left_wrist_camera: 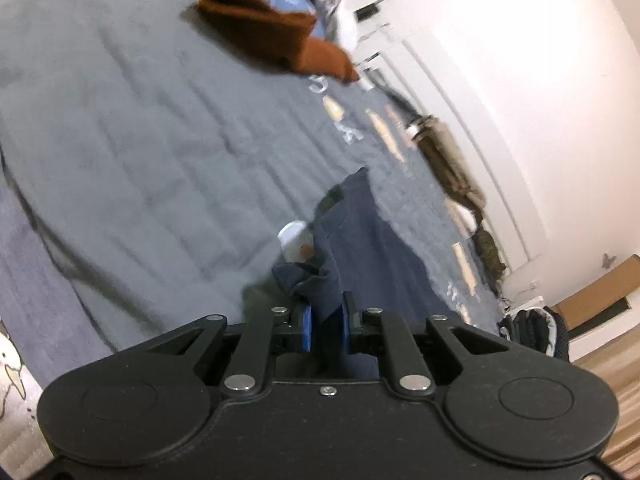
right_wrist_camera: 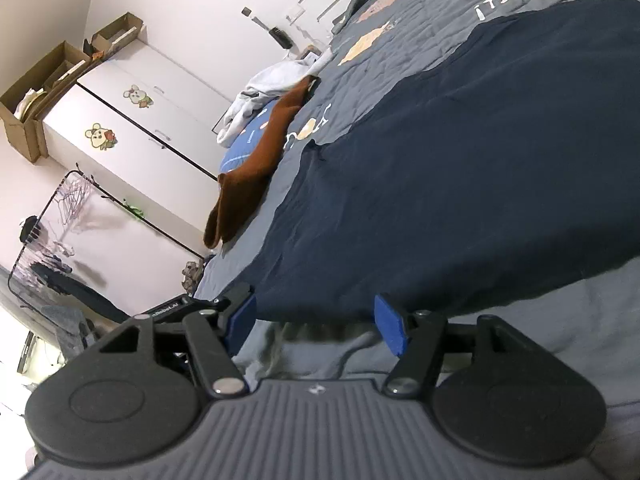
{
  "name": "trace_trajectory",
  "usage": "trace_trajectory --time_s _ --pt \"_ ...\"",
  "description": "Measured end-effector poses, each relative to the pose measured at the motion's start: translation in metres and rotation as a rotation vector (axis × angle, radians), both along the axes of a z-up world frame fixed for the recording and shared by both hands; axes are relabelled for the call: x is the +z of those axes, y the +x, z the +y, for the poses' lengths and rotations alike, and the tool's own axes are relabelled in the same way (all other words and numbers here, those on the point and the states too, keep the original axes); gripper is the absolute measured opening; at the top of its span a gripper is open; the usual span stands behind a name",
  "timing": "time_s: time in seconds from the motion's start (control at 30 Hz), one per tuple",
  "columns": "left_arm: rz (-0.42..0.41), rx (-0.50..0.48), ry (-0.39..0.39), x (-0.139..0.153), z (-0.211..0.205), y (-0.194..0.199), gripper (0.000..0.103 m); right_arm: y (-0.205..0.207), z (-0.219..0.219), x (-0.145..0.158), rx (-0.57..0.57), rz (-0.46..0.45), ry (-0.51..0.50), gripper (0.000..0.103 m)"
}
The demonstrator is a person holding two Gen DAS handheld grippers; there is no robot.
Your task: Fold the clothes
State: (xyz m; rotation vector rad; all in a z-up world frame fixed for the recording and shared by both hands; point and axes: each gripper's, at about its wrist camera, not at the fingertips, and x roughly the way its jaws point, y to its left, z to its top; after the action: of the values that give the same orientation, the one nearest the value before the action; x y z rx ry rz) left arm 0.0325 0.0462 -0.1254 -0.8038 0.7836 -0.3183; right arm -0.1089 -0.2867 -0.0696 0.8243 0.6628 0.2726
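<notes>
A dark navy garment lies spread on a grey quilted bedspread. In the left wrist view my left gripper is shut on a bunched edge of the navy garment, which trails away across the bedspread. A white tag or label shows beside the bunched cloth. My right gripper is open, its blue pads apart, right at the near edge of the navy garment with nothing between them.
A folded brown garment lies further along the bed. A blue pillow and white clothes sit behind it. White wardrobes, cardboard boxes and a clothes rack stand along the wall. Olive clothing lies at the bed's far edge.
</notes>
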Motion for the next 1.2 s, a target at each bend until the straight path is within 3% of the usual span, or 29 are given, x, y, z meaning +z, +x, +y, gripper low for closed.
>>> trace_trajectory --time_s 0.1,0.2,0.27,0.3,0.33,0.4,0.5,0.73,0.77,0.83,0.9,1.2 --pt "0.051 -0.021 0.015 -0.013 -0.006 0.007 0.043 0.001 0.001 -0.001 0.005 0.007 0.005 0.065" --pt "0.029 -0.039 0.028 -0.015 -0.012 0.009 0.043 0.002 0.005 -0.001 0.018 0.005 -0.001 0.065" --pt "-0.002 -0.040 0.043 -0.012 -0.014 0.008 0.038 0.002 0.008 0.000 0.028 0.002 -0.007 0.065" --pt "-0.023 -0.032 0.054 -0.008 -0.014 0.005 0.019 0.002 0.008 0.000 0.030 0.002 -0.009 0.065" --pt "-0.044 -0.023 0.064 -0.005 -0.014 0.002 0.012 0.002 0.008 0.000 0.031 0.002 -0.008 0.065" --pt "-0.070 -0.005 0.049 0.004 -0.011 -0.002 0.007 0.002 0.008 0.000 0.027 0.003 -0.006 0.066" --pt "-0.075 0.012 0.020 0.014 -0.005 -0.006 0.006 0.000 0.005 0.000 0.020 0.003 0.000 0.066" --pt "0.018 -0.009 0.047 0.000 -0.008 0.006 0.009 0.002 0.006 0.000 0.014 0.011 -0.016 0.066" --pt "0.014 -0.014 0.049 0.001 -0.008 0.006 0.012 0.003 0.006 0.000 0.015 0.012 -0.019 0.066" --pt "0.001 -0.029 0.044 0.003 -0.010 0.006 0.038 0.003 0.008 0.001 0.020 0.009 -0.034 0.067" --pt "-0.013 -0.039 0.028 0.005 -0.013 0.003 0.051 0.002 0.010 0.002 0.024 0.002 -0.056 0.067" --pt "0.054 -0.045 0.044 -0.006 -0.017 0.003 0.057 0.001 0.012 0.005 0.034 -0.005 -0.077 0.067"
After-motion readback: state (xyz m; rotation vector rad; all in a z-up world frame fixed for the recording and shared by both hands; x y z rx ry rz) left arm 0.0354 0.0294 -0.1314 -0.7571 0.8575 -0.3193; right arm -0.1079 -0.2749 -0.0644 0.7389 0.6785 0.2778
